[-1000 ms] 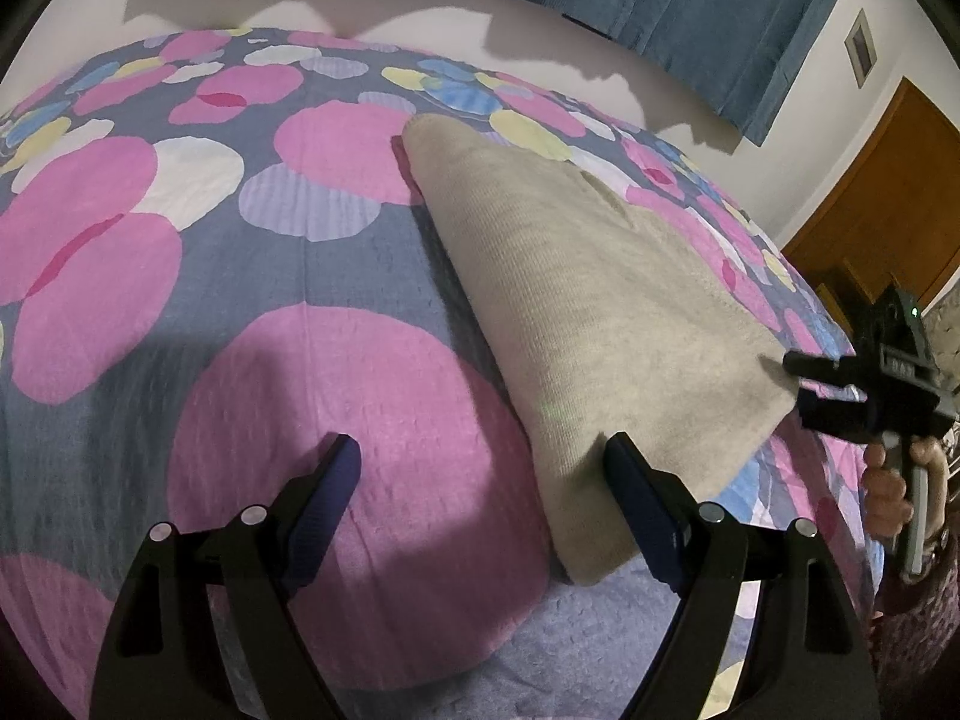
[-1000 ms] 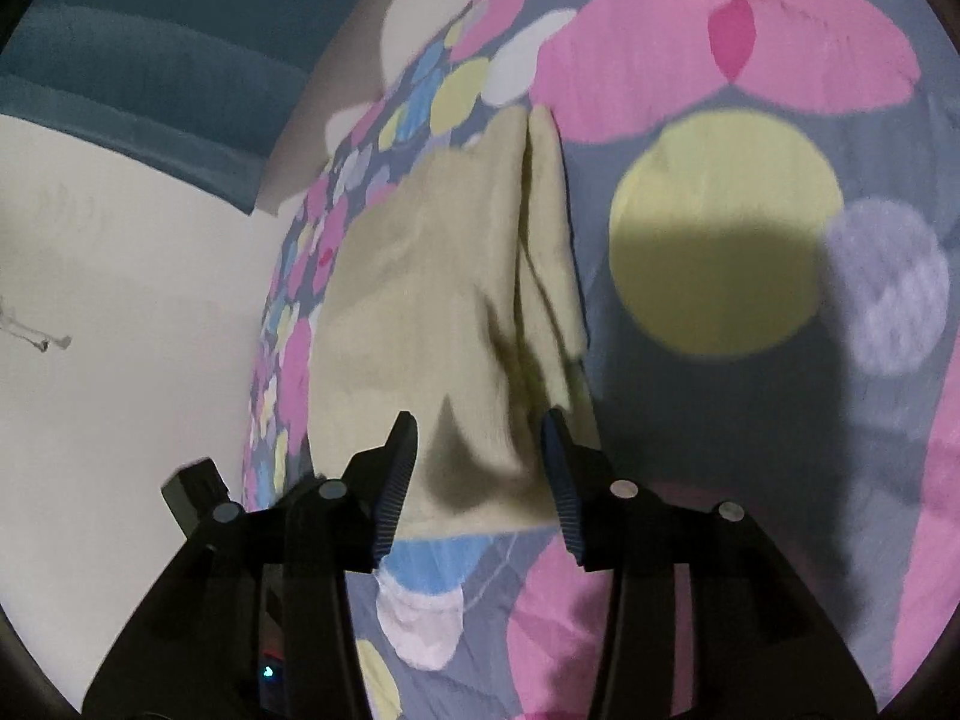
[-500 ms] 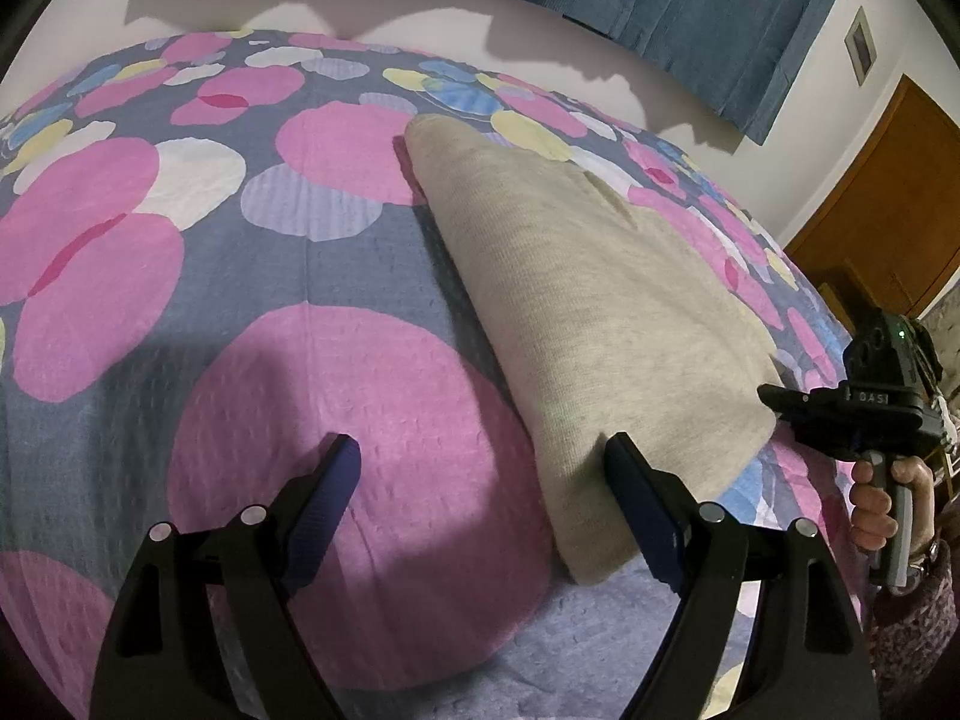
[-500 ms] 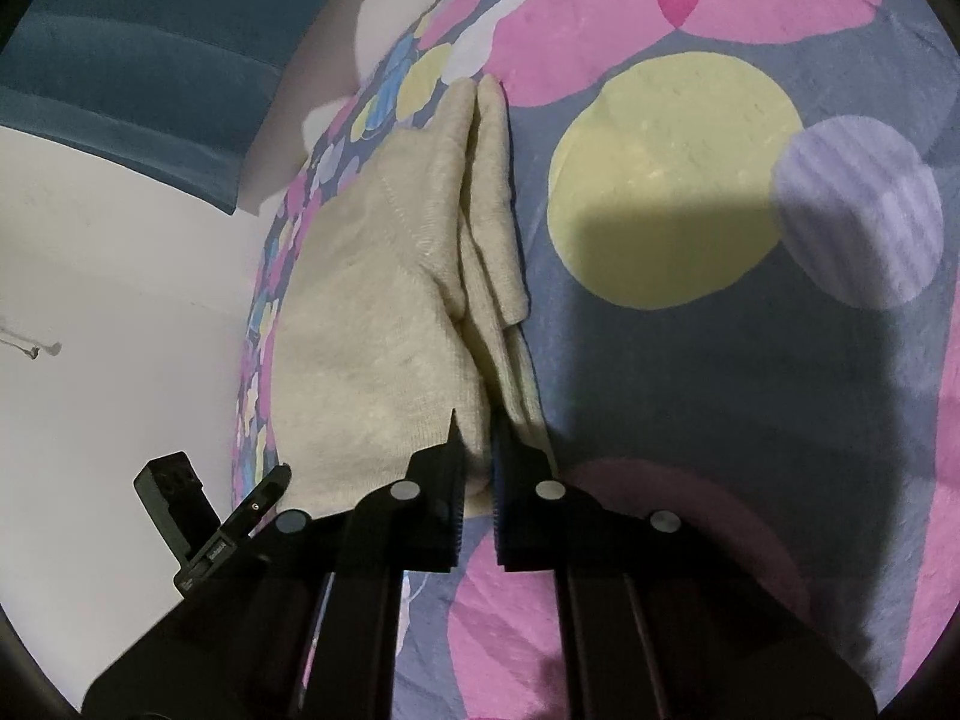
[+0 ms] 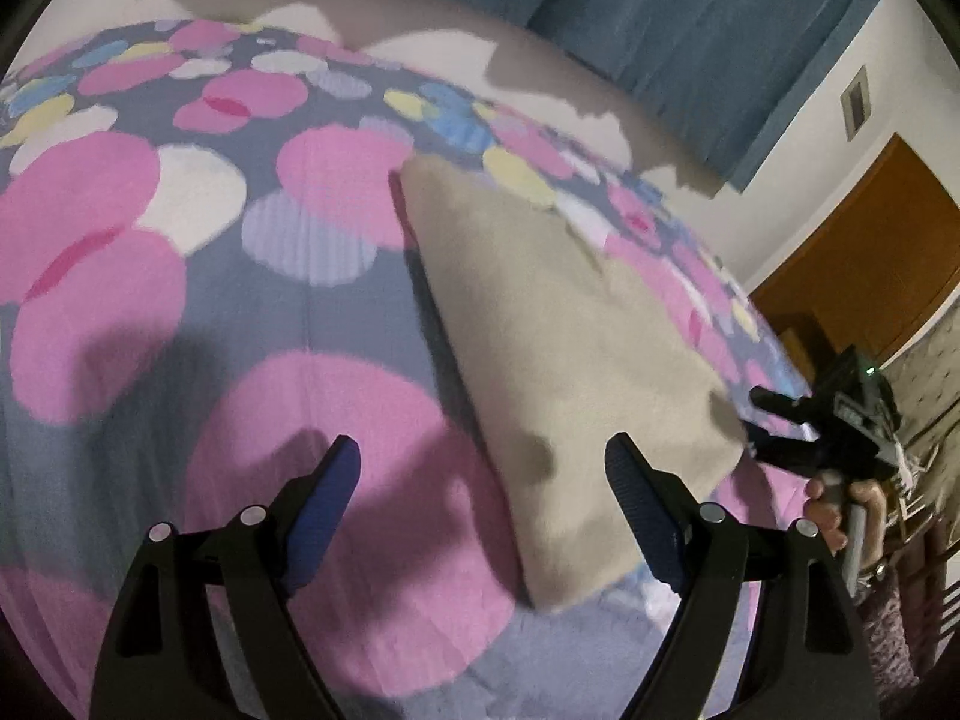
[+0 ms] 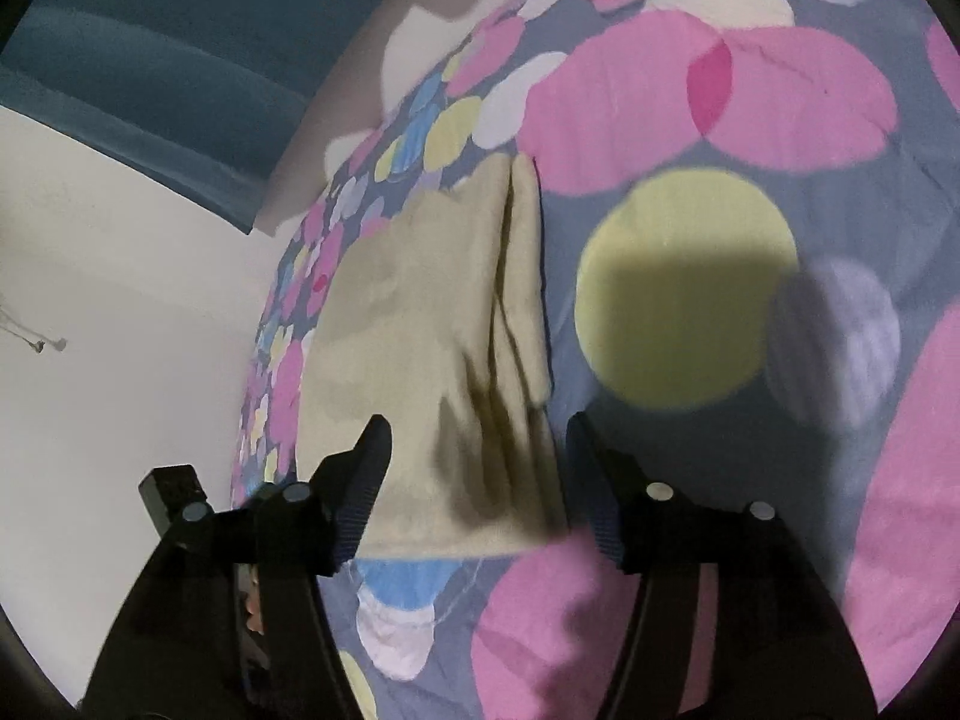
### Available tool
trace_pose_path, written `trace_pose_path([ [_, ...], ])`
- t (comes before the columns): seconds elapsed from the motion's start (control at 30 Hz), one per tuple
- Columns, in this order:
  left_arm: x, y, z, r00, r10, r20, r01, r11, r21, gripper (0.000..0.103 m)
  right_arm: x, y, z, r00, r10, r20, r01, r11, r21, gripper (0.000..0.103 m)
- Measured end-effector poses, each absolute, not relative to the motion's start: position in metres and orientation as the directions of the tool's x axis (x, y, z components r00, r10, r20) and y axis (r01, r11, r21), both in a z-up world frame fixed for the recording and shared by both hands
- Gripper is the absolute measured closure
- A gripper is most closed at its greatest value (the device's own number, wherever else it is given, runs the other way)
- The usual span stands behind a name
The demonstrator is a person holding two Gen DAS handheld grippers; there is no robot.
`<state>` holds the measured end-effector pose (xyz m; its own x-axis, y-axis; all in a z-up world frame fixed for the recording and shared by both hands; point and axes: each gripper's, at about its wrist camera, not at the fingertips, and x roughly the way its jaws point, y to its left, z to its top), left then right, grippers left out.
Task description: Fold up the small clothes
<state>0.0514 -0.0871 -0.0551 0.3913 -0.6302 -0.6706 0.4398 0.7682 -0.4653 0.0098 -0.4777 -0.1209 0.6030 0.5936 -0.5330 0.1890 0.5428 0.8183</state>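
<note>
Here the beige garment (image 5: pixel 558 354) lies folded on the bed (image 5: pixel 180 312), running from the upper middle of the left wrist frame down to its lower right, on a bedspread of pink, yellow and white circles over grey-blue. The left claw (image 5: pixel 483 504) hangs released at the bottom of that frame, blue pads spread wide, its right finger (image 5: pixel 645 516) over the near corner of the cloth while the other sits above a big pink circle. At the right edge of the same frame the right claw (image 5: pixel 757 420) pokes in, right at the garment's right corner, a hand (image 5: pixel 840 510) gripping its handle.

Over in the right wrist view, the right claw (image 6: pixel 477 468) is spread wide too, grasping nothing, with the garment's (image 6: pixel 420 330) near hem lying between its two fingers in the lower middle of the frame. Creases run lengthwise along the right side of the cloth. A large yellow circle (image 6: pixel 684 294) sits just right of it. Blue curtains (image 5: pixel 690 30) fill the upper right of the left view, with a brown door (image 5: pixel 870 252) at the right.
</note>
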Motion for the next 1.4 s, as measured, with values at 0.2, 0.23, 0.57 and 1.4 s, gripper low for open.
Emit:
trace_pose_path([
  [0.2, 0.093, -0.109, -0.068, 0.295, -0.691, -0.660, 0.414, 0.715, -0.563, 0.021, 0.056, -0.478, -0.144, 0.570, 0.626, -0.533, 0.192, 0.529, 0.827, 0.041],
  [0.23, 0.102, -0.114, -0.074, 0.267, -0.705, -0.657, 0.406, 0.700, -0.587, 0.021, 0.064, -0.476, -0.149, 0.563, 0.634, -0.531, 0.188, 0.527, 0.829, 0.041],
  [0.57, 0.142, -0.134, -0.094, 0.185, -0.788, -0.588, 0.367, 0.610, -0.702, 0.022, 0.112, -0.464, -0.156, 0.537, 0.703, -0.466, 0.061, 0.518, 0.853, 0.042],
  [1.4, 0.150, -0.085, -0.043, 0.335, -0.730, -0.595, 0.432, 0.681, -0.592, 0.070, 0.142, -0.397, -0.117, 0.550, 0.724, -0.416, -0.069, 0.536, 0.842, 0.085],
])
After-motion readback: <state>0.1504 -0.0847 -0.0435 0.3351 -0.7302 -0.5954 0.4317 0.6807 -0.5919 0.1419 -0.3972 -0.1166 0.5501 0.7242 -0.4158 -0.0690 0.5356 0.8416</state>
